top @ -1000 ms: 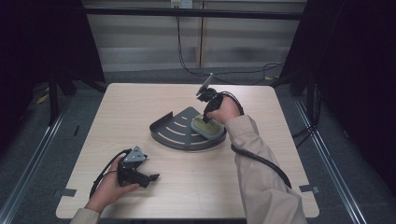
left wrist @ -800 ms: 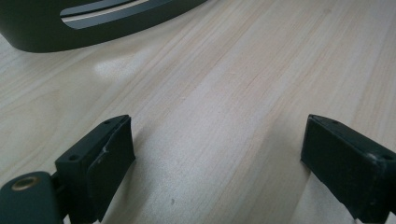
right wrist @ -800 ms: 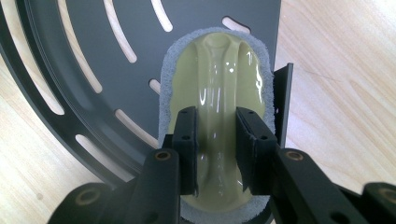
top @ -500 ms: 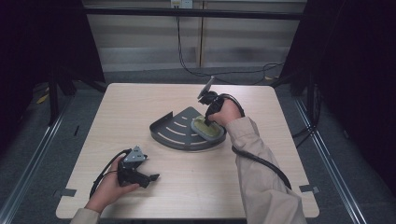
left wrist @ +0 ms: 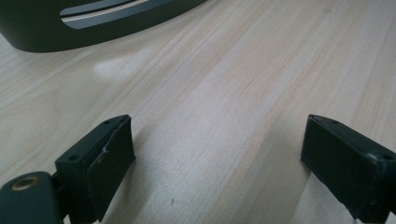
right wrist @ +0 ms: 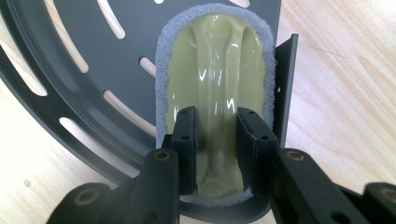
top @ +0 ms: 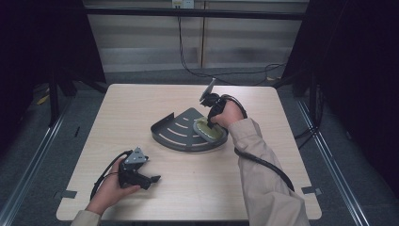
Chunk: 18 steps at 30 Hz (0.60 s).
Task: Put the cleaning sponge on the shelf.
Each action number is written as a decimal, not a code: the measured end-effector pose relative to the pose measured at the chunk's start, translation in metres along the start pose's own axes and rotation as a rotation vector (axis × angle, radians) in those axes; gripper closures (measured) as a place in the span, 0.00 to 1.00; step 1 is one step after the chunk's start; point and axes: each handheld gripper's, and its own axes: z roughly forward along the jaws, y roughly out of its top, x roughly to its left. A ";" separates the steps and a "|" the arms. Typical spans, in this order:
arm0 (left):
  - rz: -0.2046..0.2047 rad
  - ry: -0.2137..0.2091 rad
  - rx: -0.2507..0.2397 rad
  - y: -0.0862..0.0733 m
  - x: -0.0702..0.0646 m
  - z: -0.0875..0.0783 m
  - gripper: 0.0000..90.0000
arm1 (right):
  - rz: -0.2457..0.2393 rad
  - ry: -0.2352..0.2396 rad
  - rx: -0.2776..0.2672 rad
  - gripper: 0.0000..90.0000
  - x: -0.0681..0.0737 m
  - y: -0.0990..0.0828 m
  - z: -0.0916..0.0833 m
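Nothing has shifted: right gripper (right wrist: 215,154) stays clenched on the sponge's (right wrist: 217,70) ridge at frame centre, over the tray (right wrist: 93,70), ready to lift

The right gripper (right wrist: 217,140) points down at a scrubbing pad (right wrist: 215,93) that lies in a dark grey slotted tray (right wrist: 93,70). The pad has a glossy olive-green plastic top with a raised ridge running along its middle, and a grey fuzzy edge all round. The two black jaws are closed on the near end of that ridge, one on each side, pads pressing against it. The pad sits close to the tray's straight upright wall at the right. Long curved slots cut through the tray floor show the pale wooden surface (right wrist: 345,93) beneath, which also spreads out beyond the tray on both sides.
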 end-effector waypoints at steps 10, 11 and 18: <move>0.000 0.000 0.000 0.000 0.000 0.000 0.10 | 0.007 0.001 0.006 0.76 -0.001 0.000 -0.001; 0.000 0.000 0.000 0.000 0.000 0.000 0.10 | 0.006 0.000 0.012 0.77 -0.001 0.000 -0.002; -0.002 -0.003 -0.001 0.000 0.000 0.000 0.10 | 0.018 -0.002 0.015 0.75 -0.001 -0.001 -0.002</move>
